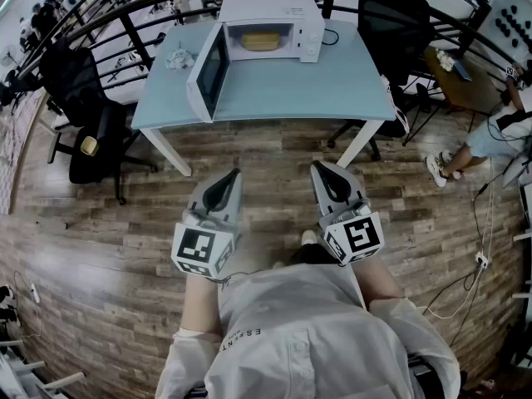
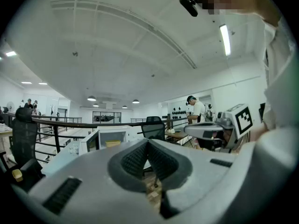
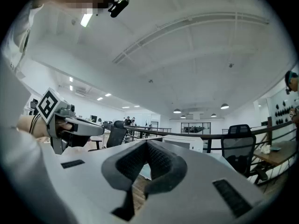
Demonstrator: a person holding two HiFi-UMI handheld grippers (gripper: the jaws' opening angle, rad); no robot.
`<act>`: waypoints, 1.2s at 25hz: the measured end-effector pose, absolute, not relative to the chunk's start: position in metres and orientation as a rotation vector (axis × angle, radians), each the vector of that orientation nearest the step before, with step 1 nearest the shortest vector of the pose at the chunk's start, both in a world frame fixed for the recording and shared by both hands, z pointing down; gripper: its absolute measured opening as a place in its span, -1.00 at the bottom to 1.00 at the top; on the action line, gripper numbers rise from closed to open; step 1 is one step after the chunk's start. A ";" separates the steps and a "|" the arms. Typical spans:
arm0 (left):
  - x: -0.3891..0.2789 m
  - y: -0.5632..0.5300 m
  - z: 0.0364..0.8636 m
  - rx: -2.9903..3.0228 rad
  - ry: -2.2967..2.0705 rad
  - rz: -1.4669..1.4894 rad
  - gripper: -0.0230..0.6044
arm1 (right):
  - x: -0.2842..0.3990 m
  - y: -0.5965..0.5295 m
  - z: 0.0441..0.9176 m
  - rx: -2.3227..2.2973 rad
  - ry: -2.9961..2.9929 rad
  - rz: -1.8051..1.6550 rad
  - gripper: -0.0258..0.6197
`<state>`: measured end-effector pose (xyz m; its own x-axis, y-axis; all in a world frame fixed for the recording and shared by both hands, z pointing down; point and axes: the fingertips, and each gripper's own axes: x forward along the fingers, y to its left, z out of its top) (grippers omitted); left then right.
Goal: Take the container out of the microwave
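Note:
A white microwave (image 1: pixel 274 27) stands on the light blue table (image 1: pixel 332 81) with its door (image 1: pixel 208 73) swung open to the left. A yellow container (image 1: pixel 260 41) rests inside it. The left gripper view shows both small and far off: the microwave (image 2: pixel 110 135) and the container (image 2: pixel 112 143). My left gripper (image 1: pixel 232 174) and right gripper (image 1: pixel 319 167) are held side by side over the wooden floor, short of the table and pointing toward it. Both are shut with nothing between their pads. The jaws of my left gripper (image 2: pixel 147 142) and right gripper (image 3: pixel 147 143) meet at the tips.
Black office chairs (image 1: pixel 87 131) stand left of the table, and another chair (image 1: pixel 399 23) stands at its right. A dark railing (image 1: pixel 125 7) curves behind the table. A crumpled white thing (image 1: pixel 179 58) lies on the table's left part. A person (image 1: pixel 490 140) is at the far right.

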<state>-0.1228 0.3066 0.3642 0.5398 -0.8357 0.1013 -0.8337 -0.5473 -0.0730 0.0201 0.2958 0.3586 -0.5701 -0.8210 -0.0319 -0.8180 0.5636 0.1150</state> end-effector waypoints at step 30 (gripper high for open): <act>-0.138 0.261 0.379 -2.743 1.555 -0.152 -0.95 | 0.012 0.235 0.375 1.347 -2.735 -0.129 -0.30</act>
